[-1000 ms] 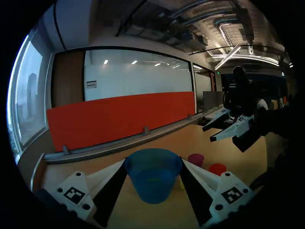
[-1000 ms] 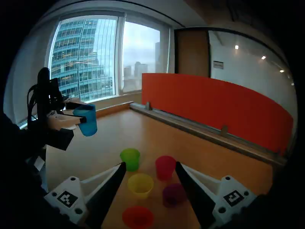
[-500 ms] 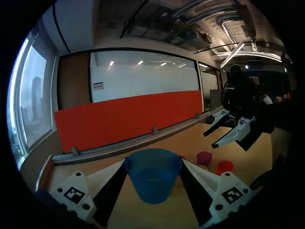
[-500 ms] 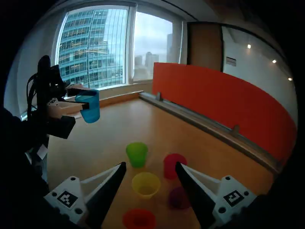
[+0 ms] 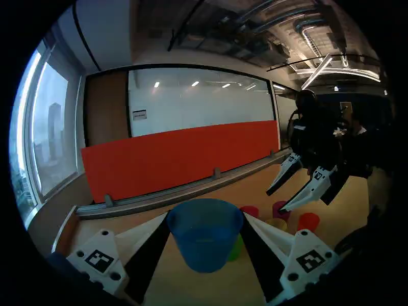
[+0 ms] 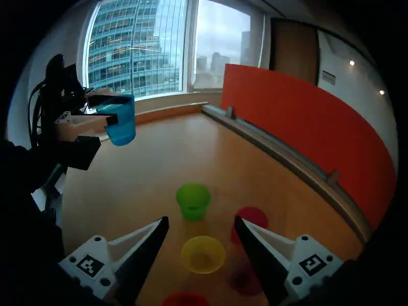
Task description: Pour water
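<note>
Left claw (image 5: 204, 218): you have it pinching the blue cup (image 5: 205, 239), one finger on each side of its wall.
Blue cup: upright, held in the air above the wooden table (image 6: 153, 168); in the right gripper view it sits well to the left of the other cups.
Right claw (image 6: 200, 220): spread, holding nothing, and you have it hovering over the cups.
Under your right claw: green cup (image 6: 193, 200), yellow cup (image 6: 203, 253) and red cup (image 6: 250, 218), all upright on the table, near each other but apart.
Backdrop: orange partition (image 6: 306, 117) along the table's edge.

Translucent blue cup (image 5: 205, 234), green cup (image 6: 193, 200), yellow cup (image 6: 203, 253), red cup (image 6: 253, 214), orange panel (image 6: 306, 127)
</note>
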Demonstrator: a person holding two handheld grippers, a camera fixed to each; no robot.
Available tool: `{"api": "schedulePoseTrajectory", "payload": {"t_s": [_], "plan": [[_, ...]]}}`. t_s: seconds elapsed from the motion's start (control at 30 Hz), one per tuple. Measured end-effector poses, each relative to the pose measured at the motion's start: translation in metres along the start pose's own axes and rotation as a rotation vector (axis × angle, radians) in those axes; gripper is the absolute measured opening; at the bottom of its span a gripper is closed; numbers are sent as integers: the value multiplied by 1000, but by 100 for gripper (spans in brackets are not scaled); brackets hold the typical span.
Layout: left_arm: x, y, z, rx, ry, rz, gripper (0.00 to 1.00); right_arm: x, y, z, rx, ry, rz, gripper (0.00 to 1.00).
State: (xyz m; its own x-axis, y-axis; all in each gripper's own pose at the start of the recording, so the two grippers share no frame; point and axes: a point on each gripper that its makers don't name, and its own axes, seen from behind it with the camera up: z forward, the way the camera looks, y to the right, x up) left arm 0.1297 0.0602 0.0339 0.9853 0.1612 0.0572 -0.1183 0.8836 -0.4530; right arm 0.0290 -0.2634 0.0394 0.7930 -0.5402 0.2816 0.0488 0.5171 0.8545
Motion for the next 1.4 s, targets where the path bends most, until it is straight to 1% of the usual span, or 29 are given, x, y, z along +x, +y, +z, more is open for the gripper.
{"api": "schedulePoseTrajectory", "payload": {"t_s": [0.2,0.47,0.73,0.9,1.17,1.4], "plan": [[0,-6,-2,12,1,-3,89,3,-4,24,30,-54,-12,100],[-2,-10,-2,24,0,-2,89,3,-11,54,72,-147,-24,100],[-3,-14,-5,30,3,-13,89,-1,-16,78,83,-219,-47,100],[-3,-16,-6,33,4,-14,89,-6,-17,88,86,-259,-45,100],[-6,-17,-8,34,3,-21,89,-16,-12,102,75,-337,-33,100],[-11,-19,-9,32,-1,-25,89,-22,-11,108,67,-388,-41,100]]}}
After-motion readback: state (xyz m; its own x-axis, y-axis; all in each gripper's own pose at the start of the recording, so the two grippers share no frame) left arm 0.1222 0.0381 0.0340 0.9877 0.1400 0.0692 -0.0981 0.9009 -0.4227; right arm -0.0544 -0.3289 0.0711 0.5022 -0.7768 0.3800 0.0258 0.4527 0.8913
